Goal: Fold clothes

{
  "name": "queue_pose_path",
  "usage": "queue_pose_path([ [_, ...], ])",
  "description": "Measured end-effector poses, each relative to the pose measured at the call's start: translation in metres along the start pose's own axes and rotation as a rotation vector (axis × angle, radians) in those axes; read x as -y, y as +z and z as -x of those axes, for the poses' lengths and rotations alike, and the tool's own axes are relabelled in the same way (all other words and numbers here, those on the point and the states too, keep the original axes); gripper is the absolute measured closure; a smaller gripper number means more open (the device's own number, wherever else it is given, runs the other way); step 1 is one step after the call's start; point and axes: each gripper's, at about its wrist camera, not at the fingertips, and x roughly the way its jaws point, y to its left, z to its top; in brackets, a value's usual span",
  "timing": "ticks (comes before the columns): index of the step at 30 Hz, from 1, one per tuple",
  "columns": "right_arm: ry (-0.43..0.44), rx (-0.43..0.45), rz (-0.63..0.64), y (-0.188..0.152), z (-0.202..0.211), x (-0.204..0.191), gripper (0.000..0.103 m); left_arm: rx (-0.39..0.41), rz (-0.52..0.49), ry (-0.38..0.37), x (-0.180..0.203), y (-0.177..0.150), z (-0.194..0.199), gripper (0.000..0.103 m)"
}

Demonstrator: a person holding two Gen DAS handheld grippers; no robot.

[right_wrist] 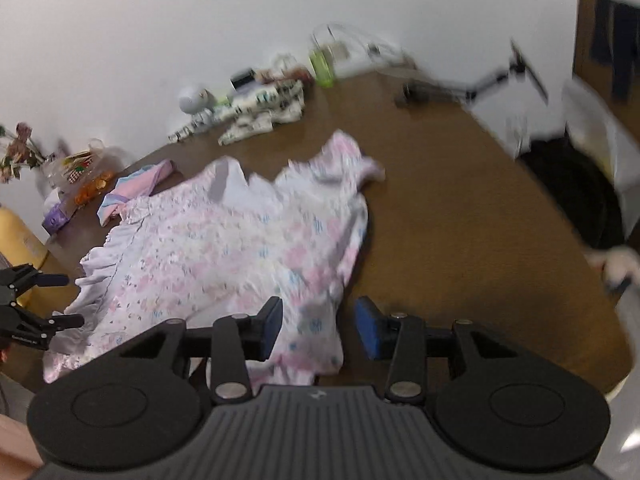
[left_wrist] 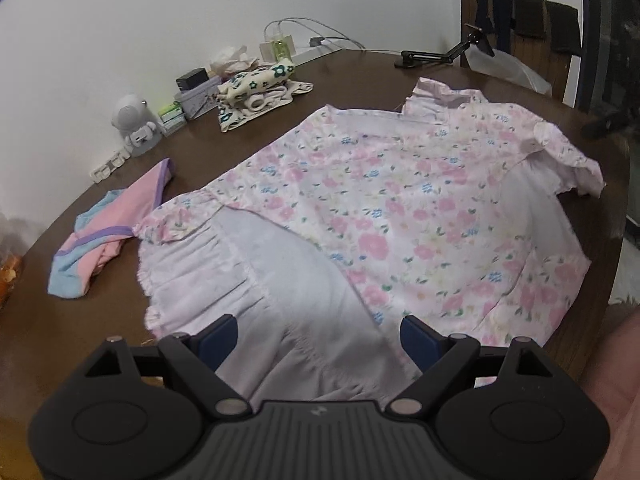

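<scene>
Both grippers hang over a floral dress (left_wrist: 384, 208) spread flat on a round, dark brown wooden table (left_wrist: 348, 76). Matte black, with ribbed housings and blue padded fingertips, they look alike. Left gripper (left_wrist: 320, 336) has its jaws spread wide above the pale, gathered frill of the dress hem, with nothing pinched between the pads. Right gripper (right_wrist: 319, 326) stands partly apart over the nearer edge of the dress; soft cloth shows in the gap, but the pads do not press on it. That view is smeared by motion blur.

Thin and soft, the dress carries pink and blue flowers on a whitish ground, with ruffled sleeves and a crinkled edge. Just beside its hem lies a small pink and light-blue garment (left_wrist: 108, 232) with purple trim, loosely crumpled. Farther back, near the white wall, a cream cloth with dark flowers (left_wrist: 256, 88) sits bunched among small boxes.
</scene>
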Motion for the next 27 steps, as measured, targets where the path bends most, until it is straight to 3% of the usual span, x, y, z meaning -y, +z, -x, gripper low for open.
queue_pose_path([
  [7, 0.052, -0.065, -0.050, -0.015, -0.026, 0.004, 0.066, -0.017, 0.008, -0.039, 0.013, -0.004, -0.014, 0.015],
  [9, 0.045, -0.080, -0.032, -0.018, -0.029, 0.000, 0.087, -0.026, 0.009, -0.042, 0.015, -0.005, -0.018, 0.015],
  [11, 0.025, -0.099, 0.012, -0.017, -0.030, -0.004, 0.092, -0.041, 0.003, -0.042, 0.016, -0.005, -0.021, 0.016],
  [13, -0.025, -0.116, 0.095, -0.015, -0.029, -0.013, 0.094, -0.057, -0.002, -0.043, 0.015, -0.005, -0.024, 0.017],
  [18, -0.256, -0.109, 0.334, 0.003, -0.024, -0.026, 0.097, -0.069, 0.004, -0.054, 0.012, -0.009, -0.028, 0.017],
  [20, -0.288, -0.113, 0.386, 0.009, -0.024, -0.029, 0.097, -0.067, 0.010, -0.060, 0.010, -0.010, -0.029, 0.017],
  [23, -0.279, -0.158, 0.432, 0.006, -0.031, -0.035, 0.095, -0.069, 0.018, -0.055, 0.008, -0.011, -0.029, 0.017],
  [25, -0.243, -0.174, 0.411, 0.003, -0.031, -0.035, 0.083, -0.067, 0.019, -0.048, 0.008, -0.010, -0.027, 0.017],
  [27, -0.177, -0.151, 0.339, 0.007, -0.022, -0.030, 0.061, -0.053, 0.018, -0.039, 0.007, -0.007, -0.023, 0.017],
])
